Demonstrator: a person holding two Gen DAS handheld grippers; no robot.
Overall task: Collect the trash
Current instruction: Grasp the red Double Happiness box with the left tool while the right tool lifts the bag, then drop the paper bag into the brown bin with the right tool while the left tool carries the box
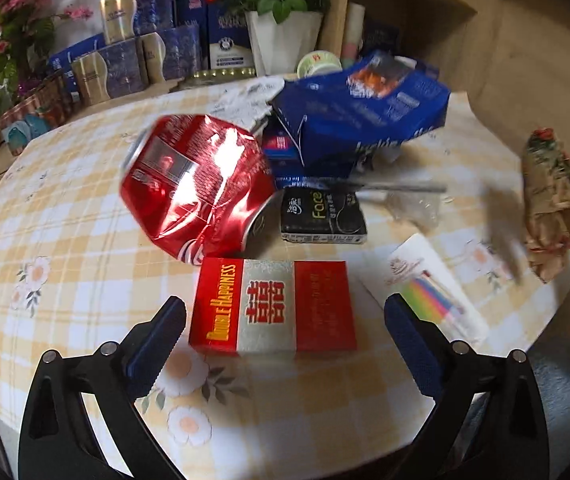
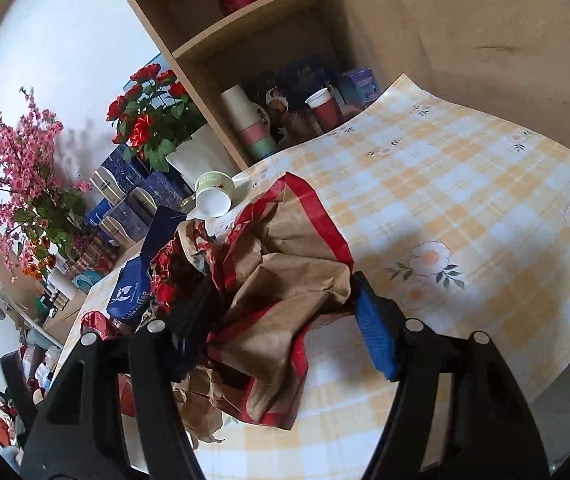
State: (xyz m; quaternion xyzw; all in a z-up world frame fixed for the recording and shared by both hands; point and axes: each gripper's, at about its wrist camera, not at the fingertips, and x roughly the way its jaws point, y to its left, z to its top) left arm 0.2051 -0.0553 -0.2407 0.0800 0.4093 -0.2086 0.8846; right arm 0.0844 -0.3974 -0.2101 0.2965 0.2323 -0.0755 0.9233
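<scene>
While the right claw point(image 2: 281, 320) lifts its catch off the table, the left claw point(image 1: 285, 336) stands spread over the next piece of trash.

Clamped between the right claw's blue pads is one crumpled brown-and-red paper wrapper point(image 2: 285, 264), held clear of the yellow checked tablecloth point(image 2: 465, 184). One flat red-and-silver cigarette box point(image 1: 273, 306) lies between the left claw's parted fingers, untouched. Just beyond it lie one crushed red drink can point(image 1: 195, 188), one black tissue packet point(image 1: 323, 216) and one torn blue carton point(image 1: 361, 108); one white candle packet point(image 1: 433, 288) rests to the right. By my reckoning collecting has barely begun: one piece is gripped, five remain on the table.
</scene>
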